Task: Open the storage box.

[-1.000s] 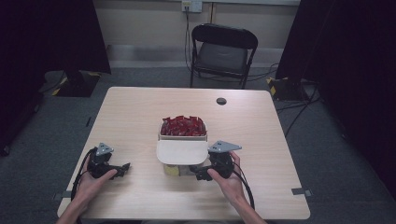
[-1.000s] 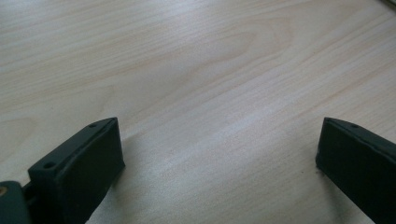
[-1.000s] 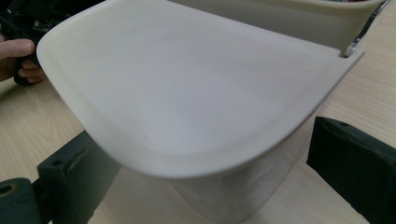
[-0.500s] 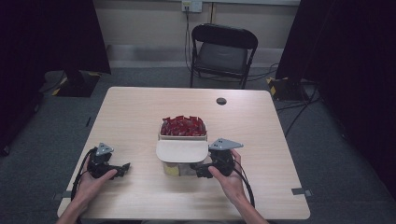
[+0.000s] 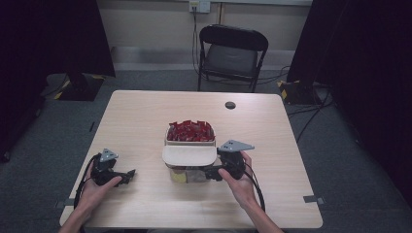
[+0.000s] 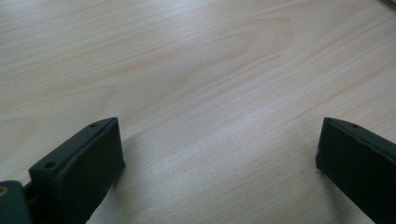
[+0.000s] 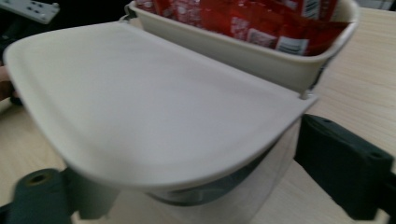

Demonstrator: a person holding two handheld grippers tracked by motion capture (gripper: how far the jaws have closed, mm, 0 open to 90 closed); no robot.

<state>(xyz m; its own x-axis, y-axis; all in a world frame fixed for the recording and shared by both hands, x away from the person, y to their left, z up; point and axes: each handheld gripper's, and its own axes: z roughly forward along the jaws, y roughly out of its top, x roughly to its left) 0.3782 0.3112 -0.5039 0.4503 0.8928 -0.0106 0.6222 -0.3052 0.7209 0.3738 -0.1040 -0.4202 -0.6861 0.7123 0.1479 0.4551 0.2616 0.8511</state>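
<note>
The right tongs (image 5: 210,173) have just been closing on the clear plastic container (image 5: 187,174) at the pale wooden bench (image 5: 145,121)'s centre, under the cream hinged lid (image 5: 189,154), likely steadying it. At eight o'clock, the left tongs (image 5: 130,173) rest wide.

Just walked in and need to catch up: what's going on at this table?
A person sits at the table with tongs in each hand. The right tongs have just been closing around a clear container under a cream lid, beside a cream tub of red packets. Whether the pads press on it yet is unclear. The left tongs rest open on bare wood, away from the containers.
</note>
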